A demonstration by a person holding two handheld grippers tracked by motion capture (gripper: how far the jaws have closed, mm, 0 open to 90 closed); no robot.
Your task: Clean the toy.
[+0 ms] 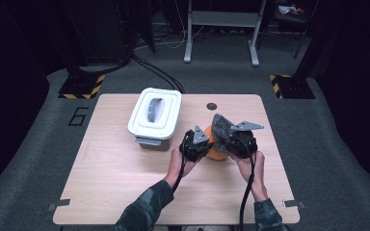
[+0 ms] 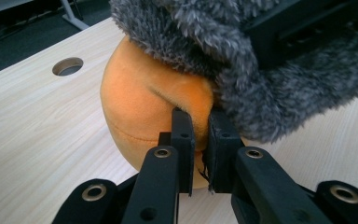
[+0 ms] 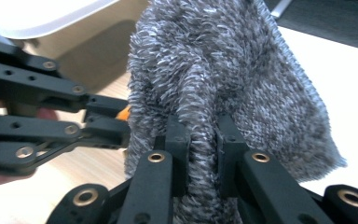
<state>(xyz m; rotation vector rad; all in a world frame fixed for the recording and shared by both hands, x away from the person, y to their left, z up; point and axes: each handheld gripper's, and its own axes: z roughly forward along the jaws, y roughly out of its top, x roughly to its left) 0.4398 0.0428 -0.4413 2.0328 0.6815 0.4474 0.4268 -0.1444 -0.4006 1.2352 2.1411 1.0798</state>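
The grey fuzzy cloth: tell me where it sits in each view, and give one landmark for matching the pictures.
High view: the grey fuzzy cloth is right of centre, standing above the orange plush ball, held by the right claw.
Left gripper view: top and right, draped over the ball.
Right gripper view: centre, pinched between the jaws.
Shared landmark: the left claw, closed on the ball, seen in the high view and at the right gripper view's left.

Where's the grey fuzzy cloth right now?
The grey fuzzy cloth is right of centre on the table in the high view, pinched in the right gripper and draped over the orange plush ball, right of the white lidded box.
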